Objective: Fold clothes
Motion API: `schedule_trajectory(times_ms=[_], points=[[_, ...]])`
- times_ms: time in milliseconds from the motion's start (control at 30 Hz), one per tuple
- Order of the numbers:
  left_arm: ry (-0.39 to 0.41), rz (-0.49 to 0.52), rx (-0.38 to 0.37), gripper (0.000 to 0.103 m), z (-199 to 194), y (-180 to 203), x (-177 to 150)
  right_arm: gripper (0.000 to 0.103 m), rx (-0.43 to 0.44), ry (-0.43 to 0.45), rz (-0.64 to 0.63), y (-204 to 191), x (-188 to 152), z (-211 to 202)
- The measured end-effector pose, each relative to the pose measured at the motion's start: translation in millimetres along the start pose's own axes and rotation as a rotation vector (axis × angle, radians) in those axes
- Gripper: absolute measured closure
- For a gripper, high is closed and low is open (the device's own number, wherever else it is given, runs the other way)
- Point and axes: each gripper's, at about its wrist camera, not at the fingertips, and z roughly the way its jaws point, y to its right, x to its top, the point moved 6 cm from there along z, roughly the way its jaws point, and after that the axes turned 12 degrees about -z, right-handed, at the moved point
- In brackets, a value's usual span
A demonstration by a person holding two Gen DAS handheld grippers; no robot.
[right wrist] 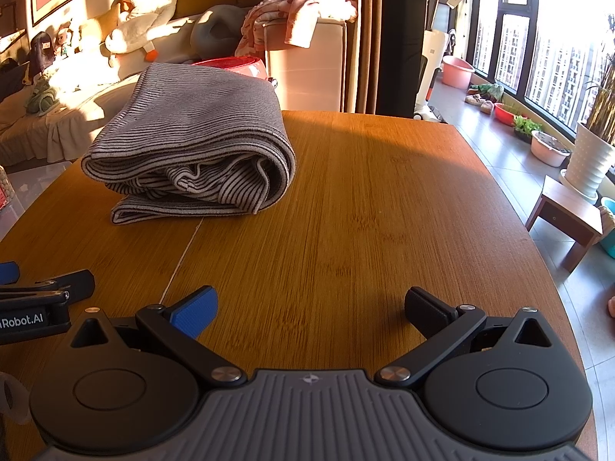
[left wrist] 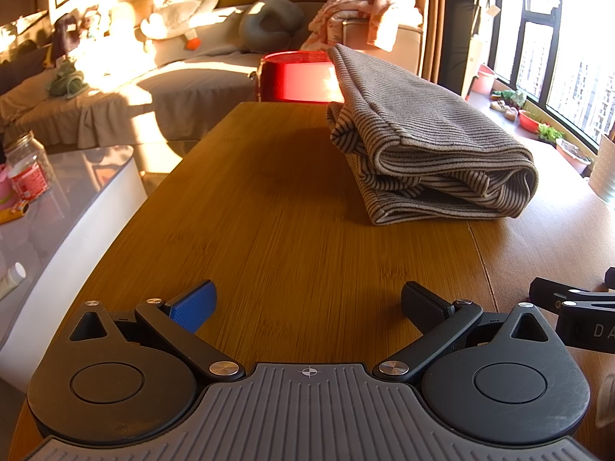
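A grey striped garment lies folded in a thick bundle on the wooden table, ahead and to the right in the left wrist view. In the right wrist view the same garment sits ahead and to the left on the table. My left gripper is open near the table's front edge, well short of the garment, nothing between its fingers. My right gripper is open too, beside the left one, also holding nothing. Each gripper shows at the edge of the other's view.
A red tub stands past the table's far end. A glass side table with a jar is at the left. Sofa with plush toys and pink clothes lies behind. A small wooden stool and plant pots are at the right.
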Motion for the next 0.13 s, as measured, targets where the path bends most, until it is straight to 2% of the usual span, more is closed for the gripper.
schedule_trajectory(times_ms=[133], points=[[0.003, -0.004, -0.009, 0.000, -1.3, -1.2, 0.1, 0.000, -0.014, 0.015, 0.006, -1.3, -2.1, -1.7]])
